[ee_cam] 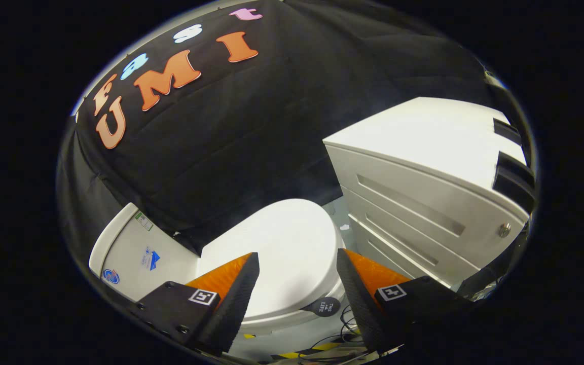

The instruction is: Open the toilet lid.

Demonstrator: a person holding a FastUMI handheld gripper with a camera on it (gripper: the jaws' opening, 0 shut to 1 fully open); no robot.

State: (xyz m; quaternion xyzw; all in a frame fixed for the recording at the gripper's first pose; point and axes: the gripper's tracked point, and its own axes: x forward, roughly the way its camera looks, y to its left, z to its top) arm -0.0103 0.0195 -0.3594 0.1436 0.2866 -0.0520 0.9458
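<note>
Beyond the fingertips of the gripper, the toilet lid lay shut, flat on the bowl. It was a smooth, glossy white oval with a rounded rim, showing in the gap between the two fingers and reaching past them. The gripper stood open, its fingers spread well apart and touching nothing; each was wedge-shaped, with a ribbed, coarse inner pad and a small square marker on its outer block. A small round dark tag hung at the front edge of the lid, close to the right finger. To the left of the lid stood the tank, a smooth white box with rounded corners and a few small stickers on its face; a fold of the booth's black cloth draped over part of it and over the rear of the lid. To the right of the lid stood a cabinet, matte white, boxy, with a flat top, long recessed grooves across its drawer fronts and a small round metal lock near one corner. Below the front of the lid, thin dark cables lay on the pale floor beside a strip of yellow-and-black tape.
</note>
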